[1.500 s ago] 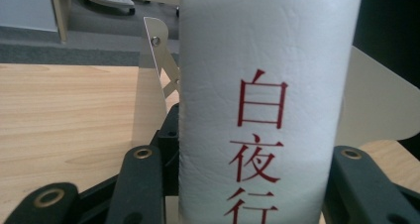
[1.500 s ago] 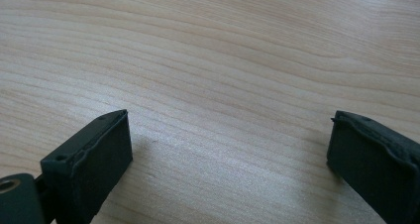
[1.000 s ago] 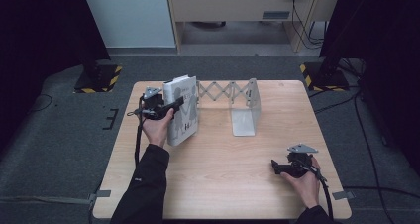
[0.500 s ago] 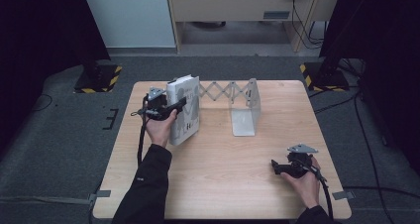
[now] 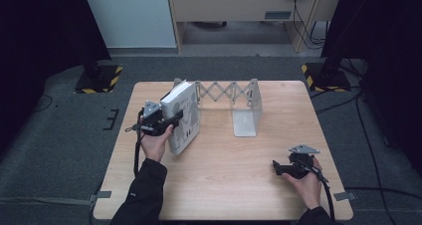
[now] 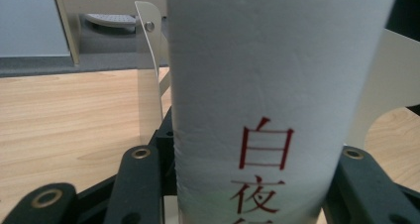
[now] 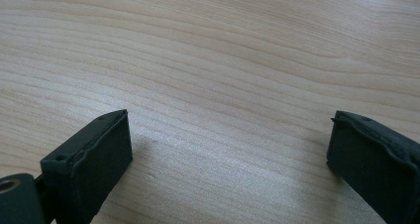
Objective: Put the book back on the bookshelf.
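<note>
A white book (image 5: 184, 116) with red characters on its spine (image 6: 277, 110) stands tilted at the left end of an extendable metal bookend rack (image 5: 234, 98). My left gripper (image 5: 174, 118) is shut on the book, one jaw on each cover, seen close in the left gripper view (image 6: 247, 184). My right gripper (image 5: 276, 168) rests low over the table's front right, open, with nothing but bare wood between its jaws (image 7: 228, 149).
The rack's right end plate (image 5: 246, 116) stands upright with its foot flat on the wooden table (image 5: 224, 185). A rack plate (image 6: 148, 50) rises just behind the book. Dark floor surrounds the table; a cabinet stands beyond.
The left gripper and the book have shifted slightly right, toward the rack. The right gripper has stayed put.
</note>
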`<state>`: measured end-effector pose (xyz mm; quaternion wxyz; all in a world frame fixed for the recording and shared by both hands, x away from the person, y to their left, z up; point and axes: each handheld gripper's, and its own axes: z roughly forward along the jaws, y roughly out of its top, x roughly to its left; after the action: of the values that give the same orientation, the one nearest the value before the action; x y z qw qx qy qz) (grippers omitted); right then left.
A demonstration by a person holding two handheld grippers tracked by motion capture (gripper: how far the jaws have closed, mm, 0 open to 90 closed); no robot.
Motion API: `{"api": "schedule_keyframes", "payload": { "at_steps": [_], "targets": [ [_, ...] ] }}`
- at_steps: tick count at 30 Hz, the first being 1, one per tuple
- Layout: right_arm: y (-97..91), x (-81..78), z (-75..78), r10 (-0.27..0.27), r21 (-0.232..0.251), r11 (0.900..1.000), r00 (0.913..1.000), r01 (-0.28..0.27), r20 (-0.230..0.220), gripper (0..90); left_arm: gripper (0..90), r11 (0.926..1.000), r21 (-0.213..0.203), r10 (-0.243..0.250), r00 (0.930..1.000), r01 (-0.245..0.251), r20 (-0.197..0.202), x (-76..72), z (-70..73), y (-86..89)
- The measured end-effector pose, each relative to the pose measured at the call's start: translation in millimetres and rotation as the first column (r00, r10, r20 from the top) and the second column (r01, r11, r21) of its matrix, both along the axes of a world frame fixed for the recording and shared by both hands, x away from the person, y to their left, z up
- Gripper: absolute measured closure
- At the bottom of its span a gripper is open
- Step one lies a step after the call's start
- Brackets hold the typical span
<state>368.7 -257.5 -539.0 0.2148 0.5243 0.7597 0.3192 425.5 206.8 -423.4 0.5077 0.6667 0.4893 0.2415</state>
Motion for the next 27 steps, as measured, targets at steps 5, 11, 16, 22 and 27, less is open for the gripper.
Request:
{"api": "schedule_keyframes", "payload": {
  "at_steps": [5, 11, 16, 22, 27],
  "targets": [
    [0.0, 0.0, 0.0, 0.0, 0.0, 1.0, 1.0, 0.0, 0.0, 3.9, 51.3, 0.9998, 0.02, -0.003, 1.0, 0.003, -0.005, -8.4, -2.5, 0.2],
    [0.0, 0.0, 0.0, 0.0, 0.0, 1.0, 1.0, 0.0, 0.0, 3.9, 51.4, 0.9981, 0.06, -0.01, 0.9999, 0.01, -0.006, -24.2, -7.7, -1.3],
    [0.0, 0.0, 0.0, 0.0, 0.0, 1.0, 1.0, 0.0, 0.0, 3.9, 51.4, 0.9979, 0.064, -0.004, 1.0, 0.005, -0.008, -31.8, -11.9, -0.2],
    [0.0, 0.0, 0.0, 0.0, 0.0, 1.0, 1.0, 0.0, 0.0, 3.9, 51.3, 0.9984, 0.056, 0.0, 0.9999, 0.001, -0.012, -36.5, -16.0, 3.4],
    [0.0, 0.0, 0.0, 0.0, 0.0, 1.0, 1.0, 0.0, 0.0, 3.9, 51.4, 0.9975, 0.071, 0.003, 0.9998, -0.005, 0.02, -38.2, -18.6, -2.9]
  ]
}}
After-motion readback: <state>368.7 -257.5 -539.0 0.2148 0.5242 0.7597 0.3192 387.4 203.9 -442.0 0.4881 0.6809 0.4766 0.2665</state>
